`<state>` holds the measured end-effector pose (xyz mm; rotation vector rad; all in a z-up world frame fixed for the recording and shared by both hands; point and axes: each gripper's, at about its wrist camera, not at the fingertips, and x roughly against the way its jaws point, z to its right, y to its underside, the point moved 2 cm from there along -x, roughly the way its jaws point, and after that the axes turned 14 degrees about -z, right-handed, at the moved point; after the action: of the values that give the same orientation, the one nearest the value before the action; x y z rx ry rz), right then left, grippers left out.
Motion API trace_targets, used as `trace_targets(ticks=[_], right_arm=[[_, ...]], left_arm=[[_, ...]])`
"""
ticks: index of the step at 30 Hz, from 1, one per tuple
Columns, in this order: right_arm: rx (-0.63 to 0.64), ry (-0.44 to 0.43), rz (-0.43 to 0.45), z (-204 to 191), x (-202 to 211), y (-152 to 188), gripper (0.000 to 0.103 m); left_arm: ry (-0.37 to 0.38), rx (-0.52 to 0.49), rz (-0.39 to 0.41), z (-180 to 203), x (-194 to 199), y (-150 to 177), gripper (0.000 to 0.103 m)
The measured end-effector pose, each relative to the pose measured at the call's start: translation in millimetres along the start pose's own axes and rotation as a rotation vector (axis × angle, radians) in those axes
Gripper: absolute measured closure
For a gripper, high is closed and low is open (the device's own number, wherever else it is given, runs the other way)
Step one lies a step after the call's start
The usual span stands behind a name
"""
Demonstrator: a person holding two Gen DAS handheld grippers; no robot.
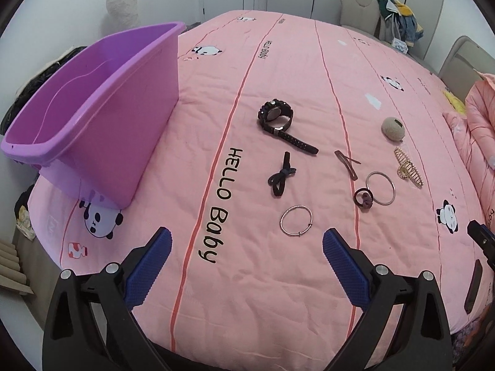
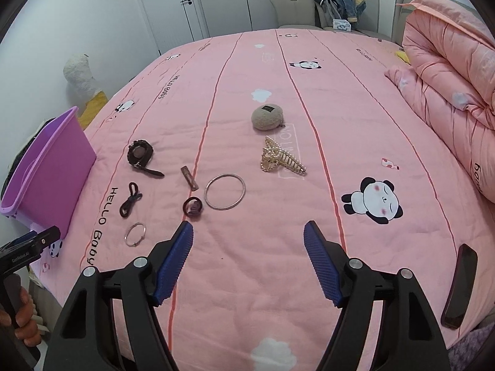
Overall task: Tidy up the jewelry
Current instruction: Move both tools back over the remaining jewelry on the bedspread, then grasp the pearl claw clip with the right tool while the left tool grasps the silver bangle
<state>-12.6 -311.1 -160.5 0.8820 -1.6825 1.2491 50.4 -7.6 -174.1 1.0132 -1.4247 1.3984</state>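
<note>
Jewelry lies on the pink bed sheet (image 1: 247, 293): a black watch (image 1: 277, 117), a dark hair tie (image 1: 280, 177), a small silver bangle (image 1: 296, 220), a brown hair clip (image 1: 346, 164), a larger silver bangle (image 1: 380, 188), a purple hair tie (image 1: 364, 199), a gold pearl claw clip (image 1: 408, 168) and a beige round pouch (image 1: 393, 129). A purple bin (image 1: 92, 114) stands at the left. My left gripper (image 1: 247, 241) is open and empty, short of the small bangle. My right gripper (image 2: 249, 232) is open and empty, short of the larger bangle (image 2: 225, 191) and claw clip (image 2: 281, 157).
A folded pink quilt (image 2: 448, 71) lies at the right. A dark phone (image 2: 459, 284) lies at the bed's right edge. A chair with clothes (image 2: 337, 3) stands beyond the bed. The left gripper's body (image 2: 27, 247) shows at the right wrist view's left edge.
</note>
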Motion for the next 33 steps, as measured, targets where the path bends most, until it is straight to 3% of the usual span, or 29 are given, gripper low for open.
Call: trace_targets(ticks=[16, 26, 33], right_arm=[[0.047, -0.031, -0.036, 43.6, -82.4, -47.3, 0.031], [0.154, -0.024, -0.092, 58.7, -134.9, -89.0, 0.031], [0.199, -0.077, -0.120, 60.1, -162.9, -112.9, 0.031]], left_arm=[[-0.012, 0.013, -0.069, 41.0, -81.4, 1.4, 0.007], [-0.044, 0.084, -0.084, 42.3, -106.6, -2.5, 0.007], [-0.065, 0.093, -0.086, 48.5, -118.7, -5.2, 0.007]])
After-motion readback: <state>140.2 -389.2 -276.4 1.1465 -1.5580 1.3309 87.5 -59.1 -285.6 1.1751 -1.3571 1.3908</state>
